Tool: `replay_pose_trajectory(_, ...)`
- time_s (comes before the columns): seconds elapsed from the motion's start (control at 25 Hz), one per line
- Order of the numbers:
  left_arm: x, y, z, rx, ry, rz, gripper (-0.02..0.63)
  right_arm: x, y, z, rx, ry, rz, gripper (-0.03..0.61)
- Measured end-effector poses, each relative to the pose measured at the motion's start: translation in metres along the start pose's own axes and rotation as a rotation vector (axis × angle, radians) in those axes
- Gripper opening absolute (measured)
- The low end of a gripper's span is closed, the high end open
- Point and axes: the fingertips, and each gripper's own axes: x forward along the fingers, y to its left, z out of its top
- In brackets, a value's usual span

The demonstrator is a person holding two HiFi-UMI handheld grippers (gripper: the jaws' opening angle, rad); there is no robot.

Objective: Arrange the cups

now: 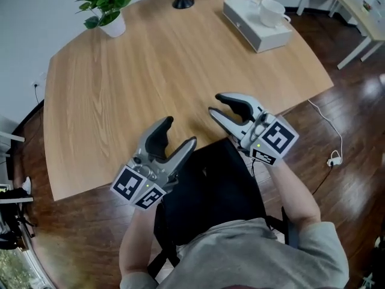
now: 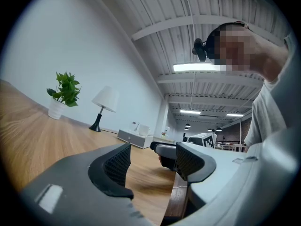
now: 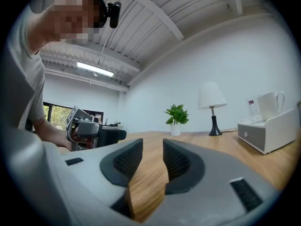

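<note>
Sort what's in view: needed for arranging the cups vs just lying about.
Job: white cup on the white box; left gripper and right gripper, both open, empty.
Lying about: potted plant, lamp.

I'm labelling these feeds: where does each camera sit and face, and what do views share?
Head view: on the person's head, looking down at the wooden table, left gripper, right gripper, forearms and grey shirt.
Left gripper view: on the left gripper, looking level across the table between its open jaws; grey shirt at right.
Right gripper view: on the right gripper, looking level between its open jaws; the person's arm at left.
Shared: both gripper views show the potted plant, lamp and white box.
</note>
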Motion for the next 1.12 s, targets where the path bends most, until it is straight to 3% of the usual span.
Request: replay_pose_trajectory(1.12, 0.0, 0.001, 0.005, -0.054, -0.027, -0.011, 0.295, -0.015, -0.016, 0.009, 0.073, -0.058, -0.025, 0.126)
